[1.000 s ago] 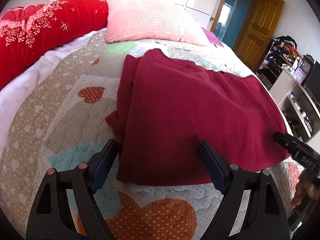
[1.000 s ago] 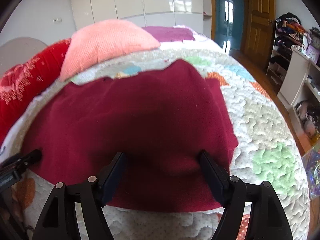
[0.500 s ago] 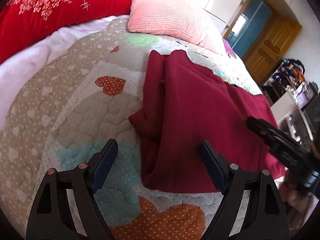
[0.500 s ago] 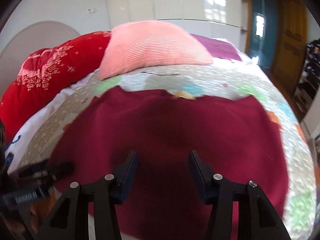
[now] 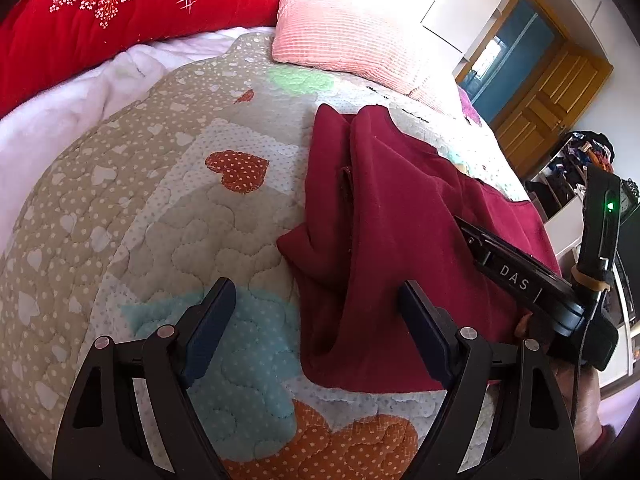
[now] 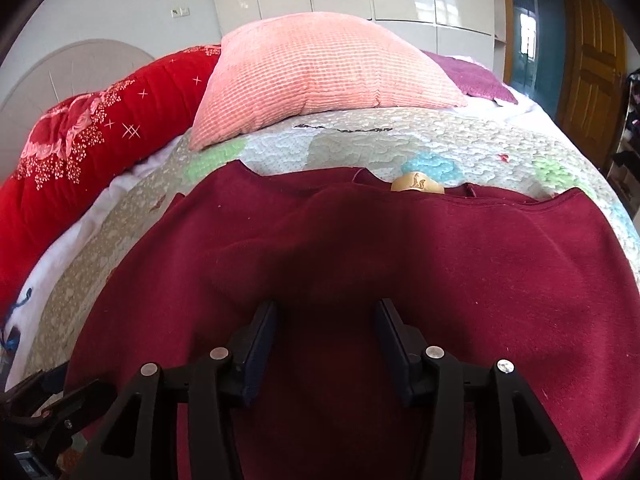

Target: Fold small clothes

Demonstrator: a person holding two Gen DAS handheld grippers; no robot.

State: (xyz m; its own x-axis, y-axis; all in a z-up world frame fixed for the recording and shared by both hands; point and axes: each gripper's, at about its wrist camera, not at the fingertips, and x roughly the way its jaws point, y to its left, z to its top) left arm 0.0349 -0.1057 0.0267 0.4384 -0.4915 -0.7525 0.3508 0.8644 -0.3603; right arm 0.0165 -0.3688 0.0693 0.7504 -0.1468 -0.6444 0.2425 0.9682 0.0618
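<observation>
1. On the bed, across its patchwork quilt (image 5: pixel 168 216), our dark red garment (image 5: pixel 400 240) lies partly folded, with its left side doubled in and bunched into loose ridges.
2. Our left gripper (image 5: pixel 316 320) hovers just above the garment's near left corner, jaws spread wide and empty; one finger is over the quilt, the other over the cloth.
3. Our right gripper (image 6: pixel 326 344) sits low over the middle of the garment (image 6: pixel 400 264), jaws parted about halfway. Cloth lies beneath and between them, but we see no pinch raised, so we judge nothing is held.
4. Risk: the bunched left fold is not flat. If we fold over it now, the ridges would likely be trapped and the finished bundle would come out lumpy.
5. Risk: the right gripper, closing on the middle of the cloth, may catch only the top layer, or both layers, and drag the fold out of line.
6. Risk: both grippers work close together, so a quick sweep could knock them into each other.
7. A pink pillow (image 6: pixel 320 76) and a red blanket (image 6: pixel 92 132) lie well beyond the garment.
</observation>
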